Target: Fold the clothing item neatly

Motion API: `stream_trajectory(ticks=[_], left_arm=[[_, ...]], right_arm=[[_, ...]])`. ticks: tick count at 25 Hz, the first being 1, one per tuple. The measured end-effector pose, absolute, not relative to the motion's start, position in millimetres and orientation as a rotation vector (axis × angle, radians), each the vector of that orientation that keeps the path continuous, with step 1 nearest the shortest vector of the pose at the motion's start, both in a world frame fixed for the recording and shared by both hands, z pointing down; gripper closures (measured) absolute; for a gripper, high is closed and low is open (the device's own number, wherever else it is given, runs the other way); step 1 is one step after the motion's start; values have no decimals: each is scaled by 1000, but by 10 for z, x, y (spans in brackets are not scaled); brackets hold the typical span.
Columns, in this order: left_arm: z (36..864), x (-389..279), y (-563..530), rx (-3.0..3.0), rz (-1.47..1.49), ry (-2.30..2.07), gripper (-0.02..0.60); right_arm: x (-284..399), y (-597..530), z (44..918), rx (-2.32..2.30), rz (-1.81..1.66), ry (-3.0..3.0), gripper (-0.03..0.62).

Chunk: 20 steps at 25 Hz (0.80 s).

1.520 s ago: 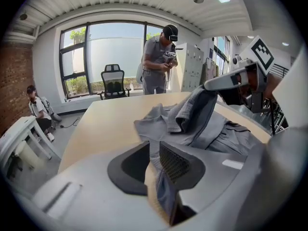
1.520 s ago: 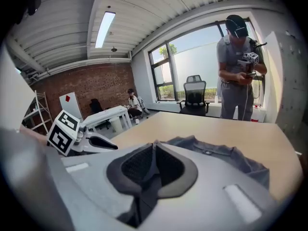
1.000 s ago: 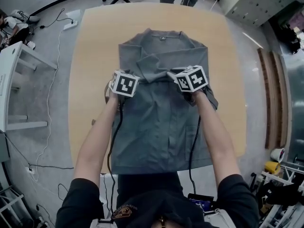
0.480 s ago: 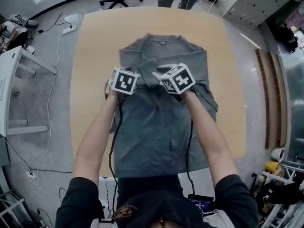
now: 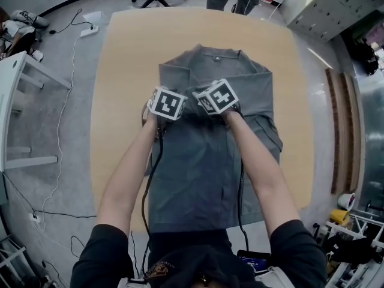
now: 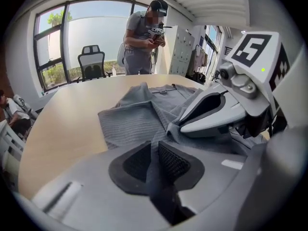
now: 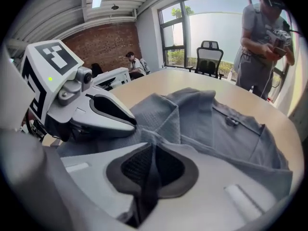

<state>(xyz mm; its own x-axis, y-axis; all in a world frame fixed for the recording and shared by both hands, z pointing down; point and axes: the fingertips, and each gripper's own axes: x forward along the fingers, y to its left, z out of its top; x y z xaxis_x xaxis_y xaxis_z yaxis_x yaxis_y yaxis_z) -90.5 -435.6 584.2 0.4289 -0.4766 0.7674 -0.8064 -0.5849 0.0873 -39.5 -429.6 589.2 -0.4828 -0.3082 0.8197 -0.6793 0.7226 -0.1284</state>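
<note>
Left tongs (image 6: 155, 150) are clamped on a pinch of grey cloth, and the pads have just closed in further on it. Right tongs (image 7: 153, 160) are the same: a dark fold of cloth nipped between the pads, also just tightened. The two sit side by side, nearly touching, over the chest of the shirt (image 5: 210, 161). It lies spread on the desk (image 5: 117, 71), hem at the near edge by the person's body and collar (image 5: 219, 56) at the far end. My read is that this is the sleeves-in step, with each side's cloth gathered to the centre line but not yet laid down. Next move, as I judge it: lower both pinches flat onto the midline, let go together and check nothing bunches under the overlap. Then take the hem and bring it up toward the collar. Main risk is the cloth dragging askew on release. Beyond the desk's far edge are an office chair (image 6: 92, 61) and a standing person (image 6: 142, 32) — not involved.
</note>
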Motion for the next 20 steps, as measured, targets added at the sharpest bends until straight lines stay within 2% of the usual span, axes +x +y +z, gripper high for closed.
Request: stream_trajectory(ticks=[1,5,9,14,20], left_arm=[[5852,-917,-4357,2242,997,-1076,523],[5909,-941,-4362,2236,1008,-1043,525],[5967,-949,-4333,2206,1007,-1031,526],[5964,-943,-4322,2204,1075,-1029,526],[5957,-941,-4326,2179,1139,-1030,528]], right_arm=[[-381,-4316,5871,757,574,-2101,568],[-175,-4386,5579,821,685,-2218,569],[451,-4501,5289,964,825,-2292,569],[1250,-4689,5443,1124,938,-2233,569],[1770,-4662,5585,1184,1017,-2185,568]])
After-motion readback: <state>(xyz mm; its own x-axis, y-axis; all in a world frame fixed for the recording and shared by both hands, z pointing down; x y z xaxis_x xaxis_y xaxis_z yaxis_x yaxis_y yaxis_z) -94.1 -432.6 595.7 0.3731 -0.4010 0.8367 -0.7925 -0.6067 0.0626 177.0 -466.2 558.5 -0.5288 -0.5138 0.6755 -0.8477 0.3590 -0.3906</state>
